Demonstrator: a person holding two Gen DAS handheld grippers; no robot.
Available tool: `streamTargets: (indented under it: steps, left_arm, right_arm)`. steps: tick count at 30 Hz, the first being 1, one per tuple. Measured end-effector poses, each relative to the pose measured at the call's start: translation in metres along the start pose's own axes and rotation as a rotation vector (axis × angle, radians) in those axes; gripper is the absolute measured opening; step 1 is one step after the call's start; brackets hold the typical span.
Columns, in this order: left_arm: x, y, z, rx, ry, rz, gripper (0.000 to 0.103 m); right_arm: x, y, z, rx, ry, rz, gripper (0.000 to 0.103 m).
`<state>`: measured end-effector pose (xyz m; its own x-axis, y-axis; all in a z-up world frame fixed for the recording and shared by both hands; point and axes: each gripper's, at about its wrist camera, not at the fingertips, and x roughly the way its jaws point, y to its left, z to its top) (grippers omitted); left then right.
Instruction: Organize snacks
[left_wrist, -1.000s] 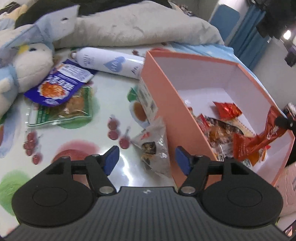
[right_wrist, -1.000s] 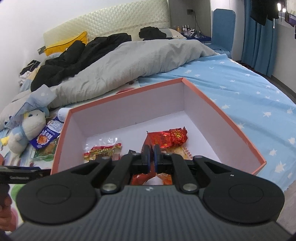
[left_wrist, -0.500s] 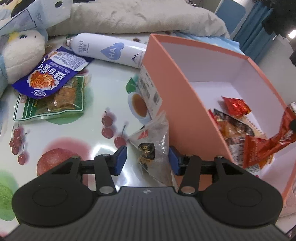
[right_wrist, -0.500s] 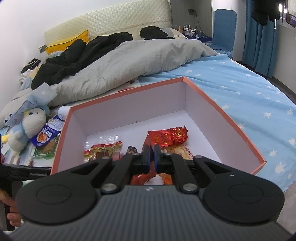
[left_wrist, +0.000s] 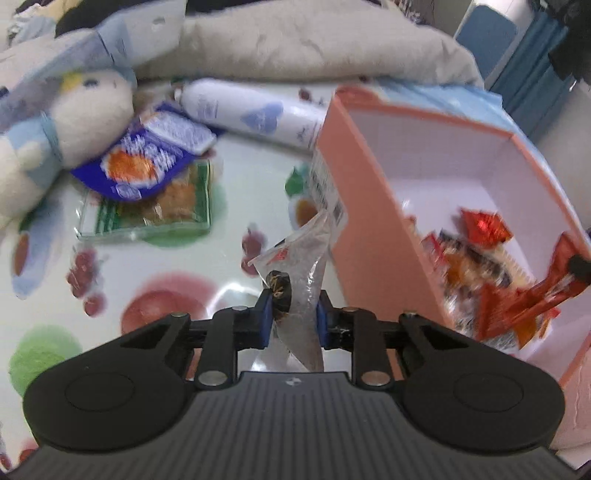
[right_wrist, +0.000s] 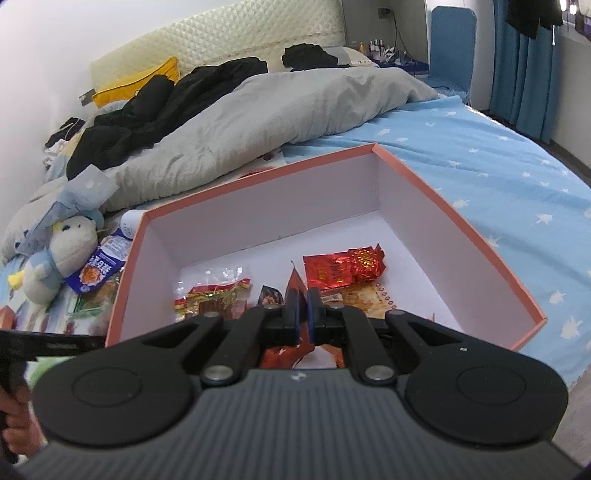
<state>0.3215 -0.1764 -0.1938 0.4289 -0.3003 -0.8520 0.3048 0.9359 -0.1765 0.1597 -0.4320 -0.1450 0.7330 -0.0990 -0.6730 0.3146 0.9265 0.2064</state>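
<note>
The left gripper (left_wrist: 291, 314) is closing its jaws on a clear packet (left_wrist: 295, 266) with a dark snack inside; the blue pads sit against both sides of the packet, which stands up between them and leans toward the box (left_wrist: 373, 229) just right of the jaws. The packet's top corner reaches the label on the box's outer wall. Ahead and left of these jaws, on the fruit-print surface (left_wrist: 236, 192), lie a green packet (left_wrist: 147, 210) with a blue packet (left_wrist: 140, 162) overlapping its far edge, a white bottle (left_wrist: 255, 114) on its side beyond them, and a plush toy (left_wrist: 62, 122) at far left. The picture is blurred, so the print on the packets cannot be read. The right gripper (right_wrist: 303, 306) has its jaws closed on a red packet (right_wrist: 295, 280), whose tip pokes up between the pads and whose body hangs below them, over the near part of the box (right_wrist: 461, 236). In the left view the same red packet (left_wrist: 535, 295) hangs over the box's right side. Ahead of the right jaws, on the box floor, lie a red foil packet (right_wrist: 343, 269), a pale packet (right_wrist: 365, 299) under it, and a clear packet with a red strip (right_wrist: 210, 295) to the left. A grey duvet (right_wrist: 280, 110) lies on the bed beyond the box. At far left a hand (right_wrist: 18, 428) grips the other tool's handle.
</note>
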Motion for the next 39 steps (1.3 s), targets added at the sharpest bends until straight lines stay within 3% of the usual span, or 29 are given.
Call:
streamTargets:
  steps: [5,12,16,23,25,27,30,32,33,34,39]
  left_arm:
    - [-0.038,-0.017,0.023,-0.001,-0.059,-0.032,0.027]
    - [-0.067,-0.062,0.041,0.014,-0.097,-0.161,0.027]
    - [-0.069,-0.09,0.044,0.04,-0.097,-0.21,0.027]
    - [-0.048,-0.117,0.041,0.096,-0.053,-0.23,0.028]
    - [-0.045,-0.115,0.041,0.093,-0.047,-0.238,0.034]
    - [-0.048,-0.11,0.041,0.074,-0.057,-0.232,0.05]
    - [-0.06,-0.101,0.042,0.102,-0.104,-0.198,0.055]
    - [-0.071,-0.094,0.039,0.111,-0.127,-0.185,0.055]
    - [-0.078,-0.089,0.036,0.105,-0.143,-0.184,0.056]
    - [-0.084,-0.085,0.034,0.097,-0.151,-0.186,0.056]
    - [-0.117,-0.063,0.018,0.068,-0.202,-0.187,0.056]
  right_arm:
    - [0.003,0.005,0.002,-0.021,0.013,0.011,0.007]
    - [0.003,0.008,0.003,-0.031,0.011,-0.005,0.007]
    - [0.003,0.01,0.002,-0.039,0.017,-0.01,0.008]
    - [0.006,0.006,-0.001,-0.036,0.029,-0.017,0.009]
    - [0.006,0.004,-0.002,-0.03,0.027,-0.022,0.01]
    - [0.004,0.0,-0.001,-0.014,0.026,-0.02,0.01]
    - [-0.002,-0.003,0.001,-0.006,0.015,-0.019,0.01]
    - [-0.007,-0.004,0.001,-0.003,-0.003,-0.026,0.023]
    - [-0.011,-0.003,0.001,0.004,-0.018,-0.027,0.045]
    - [-0.015,-0.002,0.001,0.01,-0.036,-0.021,0.06]
    - [-0.032,0.008,0.001,0.0,-0.085,0.011,0.06]
